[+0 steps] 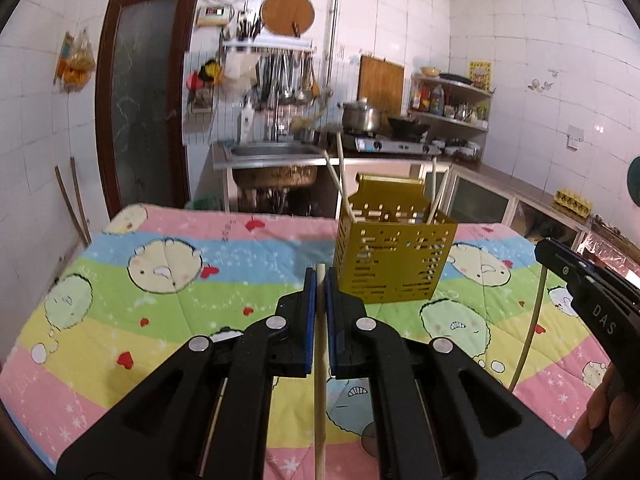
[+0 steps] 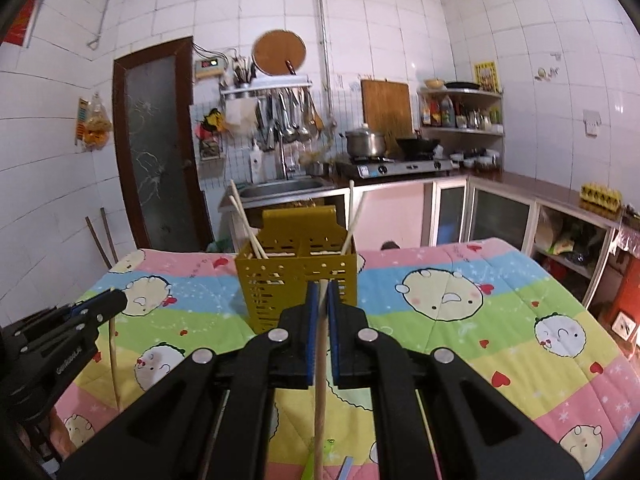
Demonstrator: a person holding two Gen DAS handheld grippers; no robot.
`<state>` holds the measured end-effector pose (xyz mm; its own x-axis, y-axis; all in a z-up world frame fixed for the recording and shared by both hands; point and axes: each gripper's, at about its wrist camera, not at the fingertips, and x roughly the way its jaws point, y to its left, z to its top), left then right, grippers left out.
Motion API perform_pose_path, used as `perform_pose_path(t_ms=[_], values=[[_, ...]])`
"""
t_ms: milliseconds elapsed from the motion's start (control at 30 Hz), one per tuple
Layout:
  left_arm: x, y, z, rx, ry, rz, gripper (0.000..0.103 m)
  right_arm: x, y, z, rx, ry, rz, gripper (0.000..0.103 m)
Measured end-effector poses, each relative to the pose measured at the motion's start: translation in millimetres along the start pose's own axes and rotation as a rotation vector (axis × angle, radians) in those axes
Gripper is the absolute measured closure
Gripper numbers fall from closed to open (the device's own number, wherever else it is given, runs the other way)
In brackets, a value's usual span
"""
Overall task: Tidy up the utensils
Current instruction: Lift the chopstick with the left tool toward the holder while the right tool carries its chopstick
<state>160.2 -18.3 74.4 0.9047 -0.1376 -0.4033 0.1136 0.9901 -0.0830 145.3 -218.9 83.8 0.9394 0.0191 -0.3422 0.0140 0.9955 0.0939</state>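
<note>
Four chopsticks already stand in the gold slotted holder [image 1: 394, 254], which sits upright on the cartoon-print quilt [image 1: 168, 264] covering the table, with the tiled kitchen behind it; two of them lean out of its left compartment [image 2: 244, 220] and two out of its right [image 2: 354, 216]. So the sorting looks partly done, perhaps past its middle, though neither view shows the whole near edge of the quilt. The left gripper [image 1: 320, 280] is clamped on a pale wooden chopstick [image 1: 320, 380] that hangs down from between its blue pads [image 1: 308, 304], raised over the quilt just short of the holder's front wall. The right gripper [image 2: 322, 292] is likewise closed on its own chopstick [image 2: 320, 400], raised directly in front of the holder. Each gripper shows at the edge of the other's view with its stick dangling below it. What remains, by my reading, is to lift both sticks over the rim and drop them into a compartment. A green utensil and a pale blue one [image 2: 346, 466] lie on the quilt at the bottom of the right view, too cropped to name, and likely still need placing.
</note>
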Motion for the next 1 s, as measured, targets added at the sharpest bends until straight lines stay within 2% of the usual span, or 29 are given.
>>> perform_pose_path(t_ms=[167,533,1000], values=[[-17,-1,0,0.008,-0.046,-0.016,0.1,-13,0,-6,0.002,-0.017,0.018,0.098],[-21,1,-13,0.027,-0.069,0.008,0.099,-39,-1,-19,-0.027,-0.06,0.013,0.097],[-30,4,10,0.009,-0.108,-0.019,0.099,-48,-6,5,-0.01,-0.118,0.02,0.098]])
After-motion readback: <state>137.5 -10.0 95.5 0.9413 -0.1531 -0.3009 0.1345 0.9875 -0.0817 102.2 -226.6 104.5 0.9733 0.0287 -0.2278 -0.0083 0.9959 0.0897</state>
